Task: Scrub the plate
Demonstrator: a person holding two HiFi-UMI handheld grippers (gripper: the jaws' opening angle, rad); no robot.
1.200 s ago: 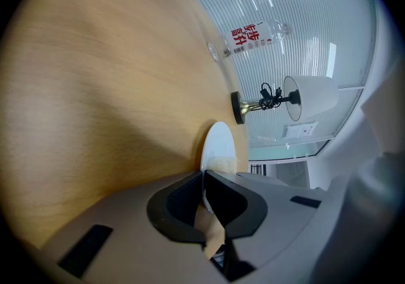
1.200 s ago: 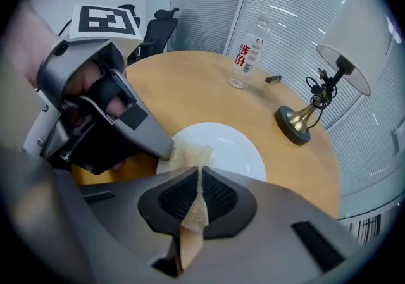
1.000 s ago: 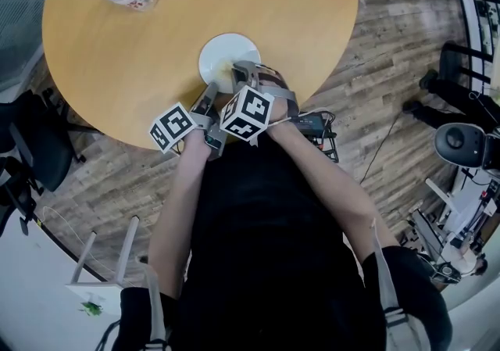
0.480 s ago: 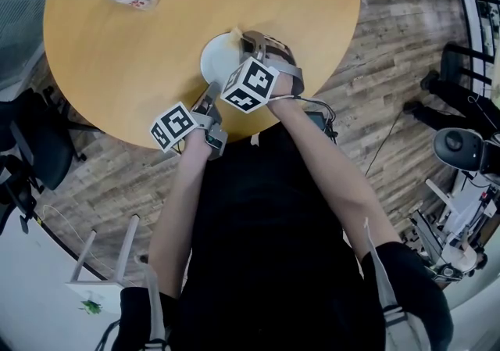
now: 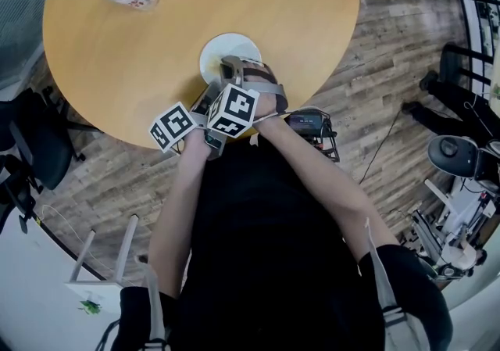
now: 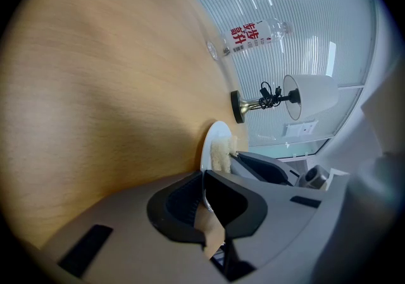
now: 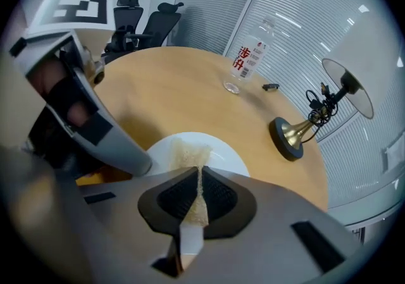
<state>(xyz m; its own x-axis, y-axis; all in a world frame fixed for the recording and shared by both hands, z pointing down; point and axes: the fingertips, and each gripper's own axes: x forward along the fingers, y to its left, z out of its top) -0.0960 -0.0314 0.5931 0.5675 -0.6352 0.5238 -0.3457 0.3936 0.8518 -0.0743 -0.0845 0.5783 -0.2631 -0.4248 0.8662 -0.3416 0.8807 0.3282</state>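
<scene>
Right gripper view alone for the pinch: beige sponge [image 7: 188, 153] nipped flat in right gripper [image 7: 199, 175], pressed on white plate [image 7: 224, 153] by near edge of table [image 5: 117, 52]. Left gripper view alone for left gripper [image 6: 202, 183] clamped narrow on plate's rim. From head view: wrists side by side, right tipped steeply down, left shallower

Bright, even indoor light fills all three views, strongest from the pale ribbed blinds [image 7: 297, 17] far beyond the right gripper [image 7: 199, 178]. The table [image 5: 117, 52] carries only soft shadow, deepest just ahead of the left gripper [image 6: 202, 181] beside the plate [image 6: 207, 147]. Both gripper views bulge and darken to black at their corners. Each gripper's own body near the lens is smeared out of focus, while the sponge [image 7: 190, 153] at the right jaws' tips stays fairly crisp.
</scene>
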